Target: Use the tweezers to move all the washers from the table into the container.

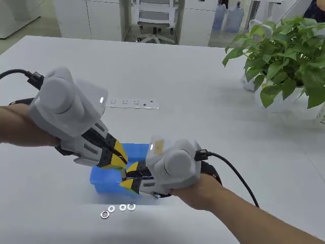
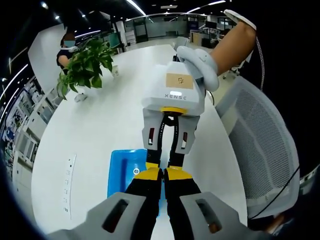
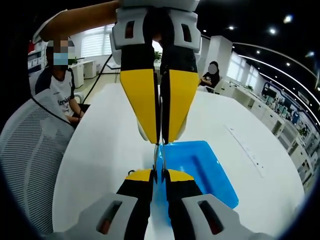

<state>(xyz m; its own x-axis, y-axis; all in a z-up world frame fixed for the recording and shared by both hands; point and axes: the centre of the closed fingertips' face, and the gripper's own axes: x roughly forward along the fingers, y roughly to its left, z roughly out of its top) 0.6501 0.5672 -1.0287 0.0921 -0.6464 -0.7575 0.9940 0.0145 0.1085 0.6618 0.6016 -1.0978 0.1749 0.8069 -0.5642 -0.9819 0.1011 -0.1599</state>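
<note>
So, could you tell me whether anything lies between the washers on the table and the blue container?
Nothing visible does. The washers lie on bare table just before the container's near wall; the left gripper and right gripper meet above it.

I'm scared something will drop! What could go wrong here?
The left tongs and right tongs both seem to pinch the thin tweezers above the blue box; the tweezers could slip and fall in. Four washers lie close to the box, so an arm might knock them away.
</note>
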